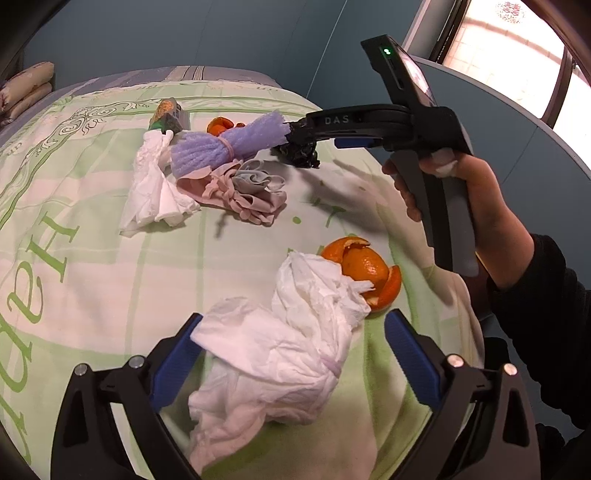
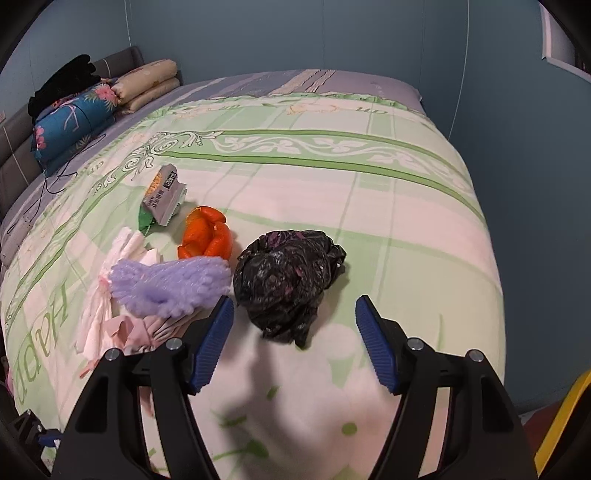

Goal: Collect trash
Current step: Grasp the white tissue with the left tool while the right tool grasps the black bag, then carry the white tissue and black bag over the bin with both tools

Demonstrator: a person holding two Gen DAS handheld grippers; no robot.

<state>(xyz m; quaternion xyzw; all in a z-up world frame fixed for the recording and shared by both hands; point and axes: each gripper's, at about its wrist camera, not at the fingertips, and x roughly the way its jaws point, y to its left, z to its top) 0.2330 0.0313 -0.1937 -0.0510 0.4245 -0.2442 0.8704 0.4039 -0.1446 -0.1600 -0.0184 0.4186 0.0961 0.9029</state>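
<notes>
Trash lies on a green and white bedspread [image 1: 92,266]. My left gripper [image 1: 291,354] is open, its blue fingers either side of a crumpled white tissue [image 1: 280,354]. An orange peel [image 1: 365,273] lies just beyond it. My right gripper [image 2: 295,339] is open, just short of a crumpled black plastic bag [image 2: 288,280]; it also shows in the left wrist view [image 1: 299,147] over that bag. Nearby lie a purple foam net [image 2: 170,284], another orange peel [image 2: 207,236], a snack wrapper [image 2: 162,195], white tissue [image 1: 151,188] and pink-grey cloth [image 1: 243,192].
Pillows [image 2: 110,99] and a dark garment [image 2: 62,85] lie at the head of the bed. Blue walls [image 2: 332,33] stand beyond the bed. A window [image 1: 517,55] is at the right. A yellow object [image 2: 565,417] sits at the lower right edge.
</notes>
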